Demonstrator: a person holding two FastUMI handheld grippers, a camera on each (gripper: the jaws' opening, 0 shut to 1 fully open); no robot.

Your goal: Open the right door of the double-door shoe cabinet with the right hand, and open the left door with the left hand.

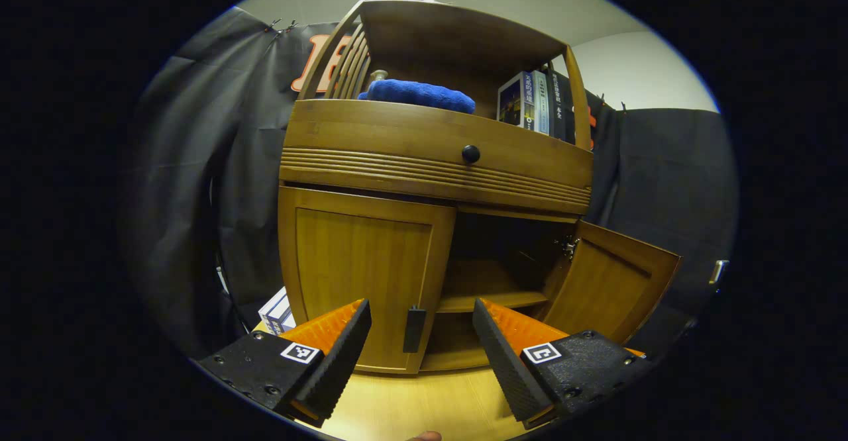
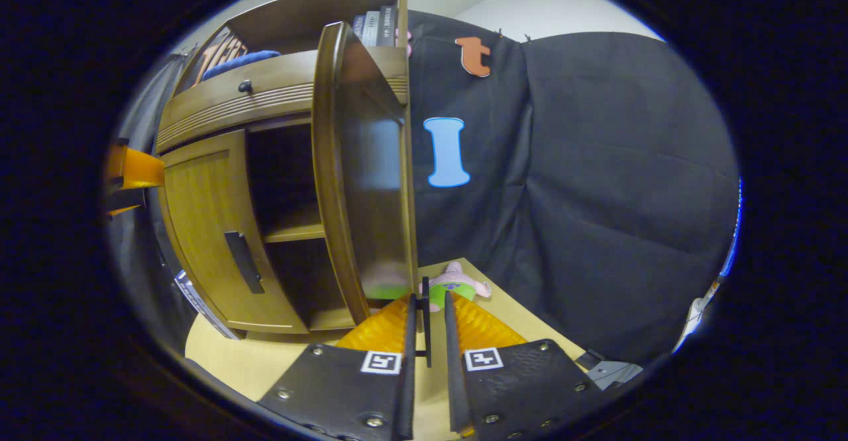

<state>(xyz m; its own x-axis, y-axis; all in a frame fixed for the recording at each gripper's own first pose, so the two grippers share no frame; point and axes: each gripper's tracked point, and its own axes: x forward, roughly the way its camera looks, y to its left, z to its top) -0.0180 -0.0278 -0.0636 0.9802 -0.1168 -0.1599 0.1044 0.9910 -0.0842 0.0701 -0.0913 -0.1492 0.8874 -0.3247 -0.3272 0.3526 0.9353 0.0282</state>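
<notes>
In the left gripper view we see the left door [image 1: 361, 275] shut at centre-left, its handle [image 1: 414, 329] between the wide-open, empty left gripper [image 1: 421, 335] fingers. At right the right door [image 1: 613, 289] stands swung open. In the right gripper view, the right gripper [image 2: 427, 325] seems nearly closed on that door's handle [image 2: 426, 322]

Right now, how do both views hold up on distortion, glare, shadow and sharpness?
Left gripper view: strong fisheye bowing of the cabinet; the compartment behind the open right door is deep in shadow; the left door and its handle are sharp. Right gripper view: same bowing; the right door's glossy inner face carries a pale sheen and reflections; its handle, between the right gripper fingers, is crisp.
</notes>
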